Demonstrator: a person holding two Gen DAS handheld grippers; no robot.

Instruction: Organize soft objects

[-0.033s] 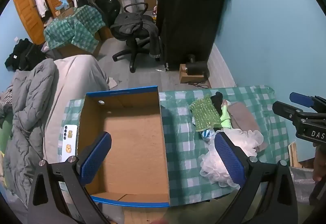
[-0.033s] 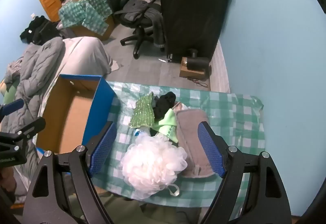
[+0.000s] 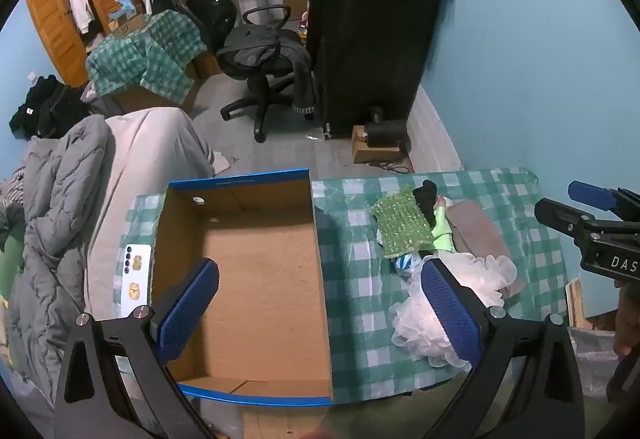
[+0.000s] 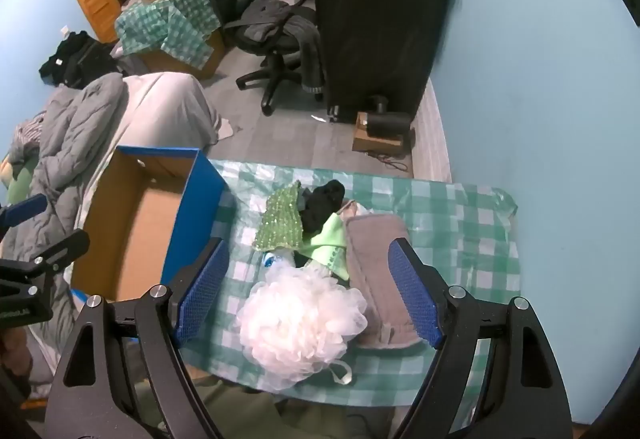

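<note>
Nothing has shifted between looks: my left gripper (image 3: 320, 313) hangs spread and empty over the bare cardboard box (image 3: 256, 279), right gripper (image 4: 310, 289) gapes above the white bath pouf (image 4: 300, 323), right of the box – sorting unstarted

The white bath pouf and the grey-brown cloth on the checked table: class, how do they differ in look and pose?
The white bath pouf is a puffy, ruffled ball of mesh; the grey-brown cloth is plain, smooth and folded flat. The pouf has a loop cord at its near side; the cloth shows none. The pouf lies nearer the box, the cloth farther away. Both are soft, rest on the checked table, and touch.
</note>
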